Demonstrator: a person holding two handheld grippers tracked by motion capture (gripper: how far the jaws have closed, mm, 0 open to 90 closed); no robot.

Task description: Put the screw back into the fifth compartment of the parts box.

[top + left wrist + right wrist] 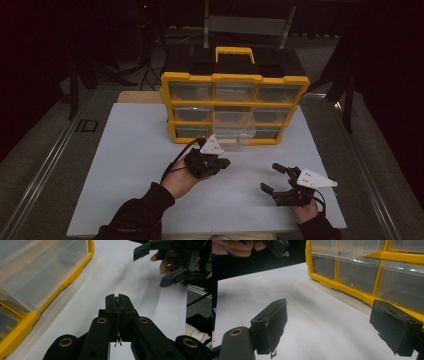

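High view: the left hand-held gripper [223,162] is held above the white table [125,150], just in front of the yellow drawer organizer [235,78]; its jaws are pressed together. The right hand-held gripper [272,178] sits to the near right, jaws spread wide with nothing between them. The organizer stands upright at the far middle of the table, its long axis running left to right and its drawer fronts facing the person. One clear drawer [233,131] in the lower middle is pulled partly out toward the near side.

Left gripper view: the left hand-held gripper [118,298] is fully closed, pads meeting (a thin dark sliver sits in the seam; what it is cannot be told). It touches nothing on the table. The open clear drawer [37,277] lies to its left, the right hand-held gripper [155,267] farther off.

Right gripper view: the right hand-held gripper [329,315] is wide open and empty, above bare table. The organizer [342,287] shows clear drawers in a yellow frame; a small dark screw-like item [344,253] lies in the pulled-out drawer.
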